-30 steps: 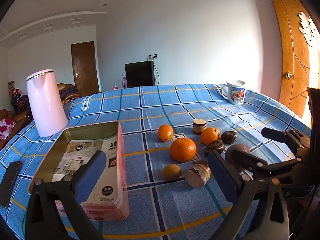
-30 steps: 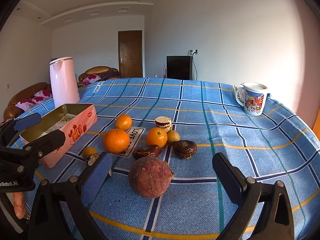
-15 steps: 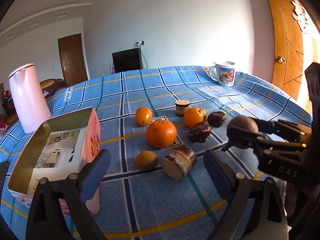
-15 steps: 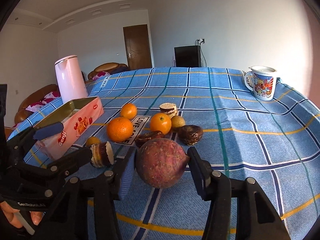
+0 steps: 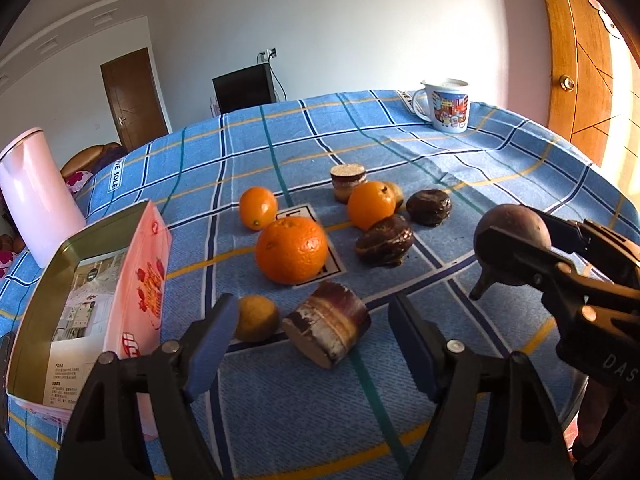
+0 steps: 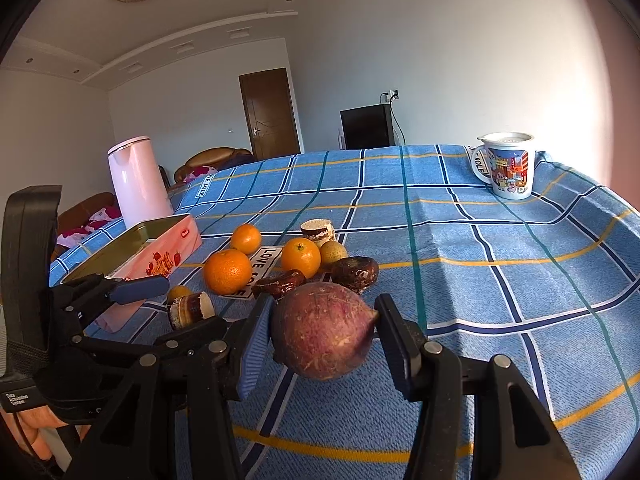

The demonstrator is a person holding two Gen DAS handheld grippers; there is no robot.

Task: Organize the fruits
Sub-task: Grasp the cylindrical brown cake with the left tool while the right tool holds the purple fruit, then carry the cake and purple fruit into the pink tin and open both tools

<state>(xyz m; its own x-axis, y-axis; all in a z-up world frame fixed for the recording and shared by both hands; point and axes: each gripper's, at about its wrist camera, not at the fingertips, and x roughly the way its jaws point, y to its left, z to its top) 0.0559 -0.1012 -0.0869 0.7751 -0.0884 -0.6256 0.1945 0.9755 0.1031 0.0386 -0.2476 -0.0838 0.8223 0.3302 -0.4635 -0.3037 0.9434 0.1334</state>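
Note:
My right gripper (image 6: 320, 338) is shut on a round purple-brown fruit (image 6: 322, 330) and holds it above the blue checked cloth; it shows at the right of the left wrist view (image 5: 512, 240). My left gripper (image 5: 308, 344) is open and empty, its jaws either side of a brown cake roll (image 5: 328, 330) and next to a small yellow fruit (image 5: 256, 318). A large orange (image 5: 292, 250), two smaller oranges (image 5: 258, 208) (image 5: 371, 205) and two dark chocolate pastries (image 5: 384, 240) (image 5: 429, 207) lie beyond. An open pink tin (image 5: 92, 292) stands at the left.
A pink kettle (image 5: 34, 196) stands at the far left behind the tin. A printed mug (image 5: 448, 110) stands at the far right of the table. A small layered cake (image 5: 348, 181) sits behind the oranges. A wooden door (image 5: 580, 60) is at the right.
My right gripper has closed on the purple-brown fruit and lifted it off the cloth. My left gripper has moved forward and right, closer to the cake roll.

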